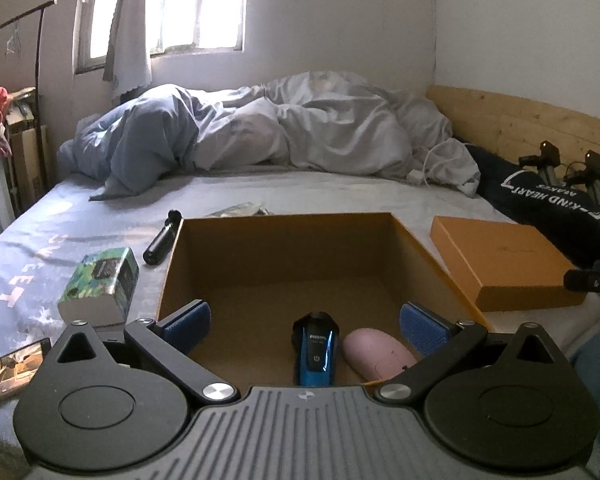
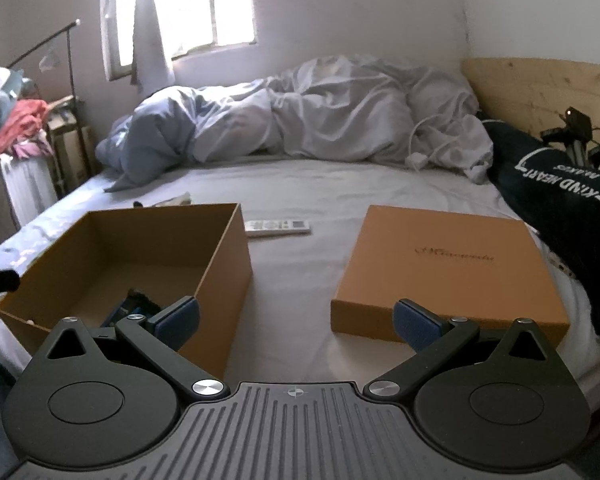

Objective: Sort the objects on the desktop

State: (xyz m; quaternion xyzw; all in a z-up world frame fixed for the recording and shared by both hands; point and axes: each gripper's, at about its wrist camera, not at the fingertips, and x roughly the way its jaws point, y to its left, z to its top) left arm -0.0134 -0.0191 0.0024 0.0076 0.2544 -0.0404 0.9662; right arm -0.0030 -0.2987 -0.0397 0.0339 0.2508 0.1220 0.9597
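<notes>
An open brown cardboard box [image 1: 284, 236] sits on the bed; it also shows in the right wrist view [image 2: 228, 264]. Inside lie a blue Philips shaver [image 1: 315, 354] and a pink mouse [image 1: 376, 356]. My left gripper [image 1: 305, 326] is open and empty, held above the box's near edge. Left of the box lie a green patterned carton [image 1: 100, 288], a black cylinder [image 1: 162, 238] and a phone [image 1: 12, 372]. My right gripper [image 2: 296, 322] is open and empty above the sheet between the box and its flat orange lid [image 2: 440, 268]. A white remote [image 2: 278, 227] lies beyond.
A crumpled grey duvet [image 1: 260, 132] fills the far side of the bed. A dark garment with white lettering [image 2: 560, 196] and small tripods [image 1: 572, 168] lie along the wooden headboard on the right. A flat packet [image 1: 240, 210] lies behind the box.
</notes>
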